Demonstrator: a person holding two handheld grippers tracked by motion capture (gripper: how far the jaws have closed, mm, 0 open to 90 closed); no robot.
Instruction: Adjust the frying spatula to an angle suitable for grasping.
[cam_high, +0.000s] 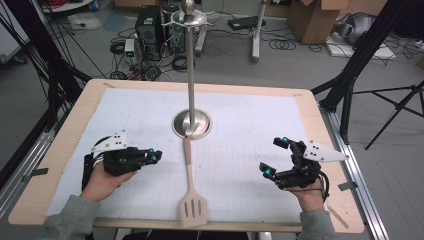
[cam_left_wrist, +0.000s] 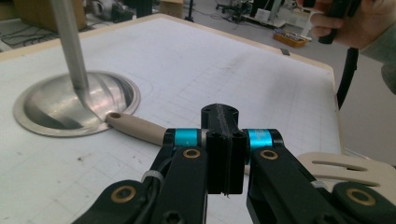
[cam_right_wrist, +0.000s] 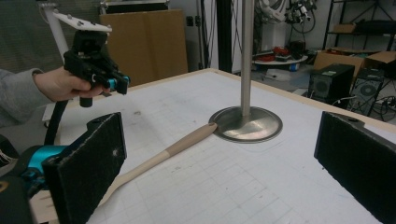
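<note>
Where the high view looks down on the table, a spatula lies on the white mat, its handle end touching the round base of a steel stand and its slotted blade near the table's front edge. To the spatula's left, the left gripper is held just above the mat with its jaws pressed together on nothing, tips pointing at the handle but apart from it. To the right, well apart from the spatula, the right gripper is held with its jaws spread wide and empty.

Seen along the left gripper in the left gripper view, the two black jaws meet face to face — no gap shows and nothing lies between them. Behind them the spatula runs across the mat: handle end against the stand at left, slotted blade at the right edge. The person's other hand appears at the upper right.

Seen along the right gripper in the right gripper view, the padded jaws stand far apart at either side of the picture, holding nothing. Between them, farther off, the spatula lies on the mat, its handle end touching the stand. At upper left the left gripper is carried in a hand above the table — its jaws together.
</note>
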